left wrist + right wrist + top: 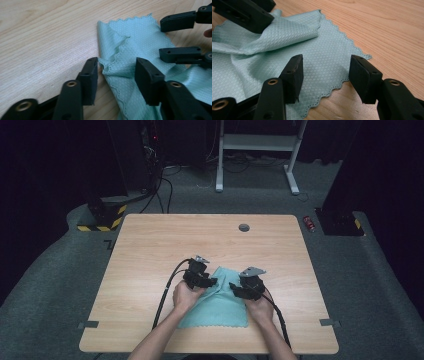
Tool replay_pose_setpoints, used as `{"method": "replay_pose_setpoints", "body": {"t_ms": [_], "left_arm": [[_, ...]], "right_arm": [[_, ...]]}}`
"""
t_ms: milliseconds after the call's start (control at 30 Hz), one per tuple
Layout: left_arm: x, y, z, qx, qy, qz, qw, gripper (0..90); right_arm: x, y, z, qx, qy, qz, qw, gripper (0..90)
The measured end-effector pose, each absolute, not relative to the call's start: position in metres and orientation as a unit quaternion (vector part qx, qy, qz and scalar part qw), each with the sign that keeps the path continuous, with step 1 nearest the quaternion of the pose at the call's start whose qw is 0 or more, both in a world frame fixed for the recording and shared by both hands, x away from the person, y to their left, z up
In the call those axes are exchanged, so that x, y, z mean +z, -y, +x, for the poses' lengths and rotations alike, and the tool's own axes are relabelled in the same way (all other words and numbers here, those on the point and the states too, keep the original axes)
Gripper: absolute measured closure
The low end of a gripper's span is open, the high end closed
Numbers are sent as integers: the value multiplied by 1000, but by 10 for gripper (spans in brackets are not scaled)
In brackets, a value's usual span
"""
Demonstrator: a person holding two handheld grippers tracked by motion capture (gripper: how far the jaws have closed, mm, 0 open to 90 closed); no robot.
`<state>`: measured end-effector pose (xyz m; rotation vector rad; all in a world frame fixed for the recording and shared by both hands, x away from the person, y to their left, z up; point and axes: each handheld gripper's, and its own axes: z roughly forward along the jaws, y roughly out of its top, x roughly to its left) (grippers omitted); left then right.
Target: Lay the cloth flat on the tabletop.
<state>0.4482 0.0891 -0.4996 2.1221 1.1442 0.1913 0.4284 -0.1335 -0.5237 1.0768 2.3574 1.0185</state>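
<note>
Cloth (216,306): pale teal, quilted weave, scalloped hem; lying on the table (150,250) near the front edge, between both hands; one part folded over onto itself, the rest lying flat.
Fold (284,32): raised flap with a rounded crease, resting on the flat layer; in the left gripper view, a rumpled edge (112,67) bunched just ahead of the jaws.
Left claw (116,75): jaws apart, low over the cloth's left edge; the bunched hem between the pads but not pinched; one pad over bare wood, the other over fabric. In the high view, at the cloth's upper left corner (211,281).
Right claw (325,75): jaws apart, nothing clamped; flat cloth and its scalloped edge showing in the gap, wood beyond. In the high view, at the cloth's right side (235,287).
Spacing: the two claws near each other, tips facing inward across the cloth, not touching.
Hands: left hand (186,296) and right hand (261,309) coming in from the front edge of the table, cables trailing back.
Table: light wood, round grommet (244,227) toward the far edge.
</note>
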Motion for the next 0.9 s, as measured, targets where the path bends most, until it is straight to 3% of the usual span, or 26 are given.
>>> {"method": "replay_pose_setpoints", "body": {"t_ms": [67, 167, 433, 600, 900], "left_arm": [[-498, -86, 446, 82, -431, 819, 369, 754], [-496, -82, 445, 87, -418, 824, 372, 852], [-487, -88, 444, 113, -410, 826, 369, 873], [-484, -97, 448, 103, -426, 814, 381, 878], [-461, -102, 458, 138, -409, 830, 354, 883]], "right_arm": [[-524, 134, 428, 360, -833, 380, 178, 453], [-524, 134, 428, 360, -833, 380, 178, 453], [-524, 133, 428, 360, -833, 381, 177, 453], [-524, 133, 428, 360, -833, 381, 177, 453], [-524, 133, 429, 360, -833, 381, 177, 453]]}}
